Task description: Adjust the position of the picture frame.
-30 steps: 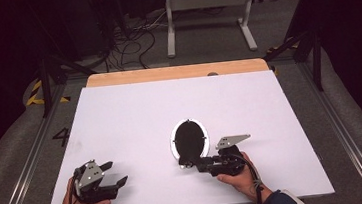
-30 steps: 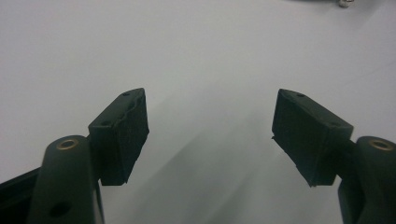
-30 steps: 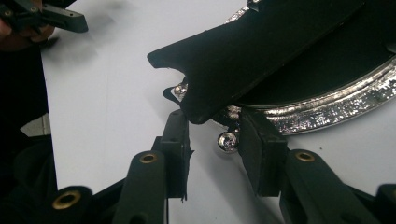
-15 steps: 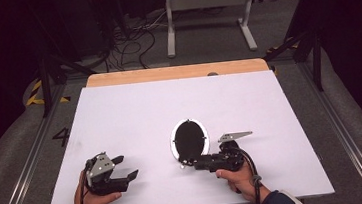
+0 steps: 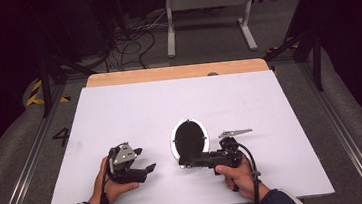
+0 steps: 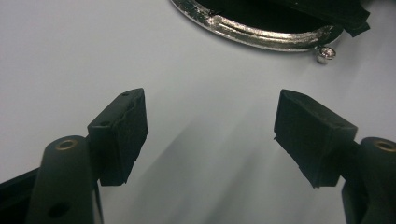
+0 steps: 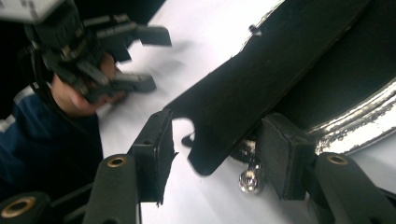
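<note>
Left claw (image 5: 148, 169) moved right, jaws wide, empty | right claw (image 5: 184, 162) agape at oval chrome-rimmed mirror (image 5: 189, 138)

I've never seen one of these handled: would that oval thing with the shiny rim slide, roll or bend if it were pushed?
The oval thing lies flat on the smooth white table, so it would probably slide rather than roll. Its metal-looking rim suggests stiffness. The black strap between the right gripper jaws looks thin, so perhaps floppy.
</note>
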`<act>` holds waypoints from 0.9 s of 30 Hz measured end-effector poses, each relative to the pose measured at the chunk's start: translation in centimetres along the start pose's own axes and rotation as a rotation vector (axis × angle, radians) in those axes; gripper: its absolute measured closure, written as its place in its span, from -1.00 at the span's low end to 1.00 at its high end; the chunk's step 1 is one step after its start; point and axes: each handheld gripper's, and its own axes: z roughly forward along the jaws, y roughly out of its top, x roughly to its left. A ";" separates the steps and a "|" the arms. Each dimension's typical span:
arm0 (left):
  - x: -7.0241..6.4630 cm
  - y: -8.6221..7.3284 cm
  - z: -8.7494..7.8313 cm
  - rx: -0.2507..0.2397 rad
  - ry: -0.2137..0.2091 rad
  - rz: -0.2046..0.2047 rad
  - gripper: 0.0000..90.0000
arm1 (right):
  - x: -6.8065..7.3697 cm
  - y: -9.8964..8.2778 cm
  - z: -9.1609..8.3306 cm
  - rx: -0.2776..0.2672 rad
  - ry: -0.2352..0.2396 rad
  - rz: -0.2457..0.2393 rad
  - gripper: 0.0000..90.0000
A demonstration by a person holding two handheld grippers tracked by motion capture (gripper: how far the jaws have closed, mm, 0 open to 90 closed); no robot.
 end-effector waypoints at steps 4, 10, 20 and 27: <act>0.1 0.8 0.7 -0.003 -0.012 0.001 -0.41 | -0.7 0.3 -0.2 -0.029 0.014 0.093 0.23; 0.1 1.7 2.0 0.003 -0.026 0.006 -0.40 | -1.1 0.7 0.4 -0.045 0.023 0.124 0.18; 0.5 3.0 3.6 0.011 -0.080 0.007 -0.37 | -1.3 1.3 1.3 -0.065 0.032 0.142 0.17; 0.7 3.2 3.9 0.010 -0.104 0.008 -0.36 | -1.4 1.3 1.3 -0.061 0.034 0.136 0.18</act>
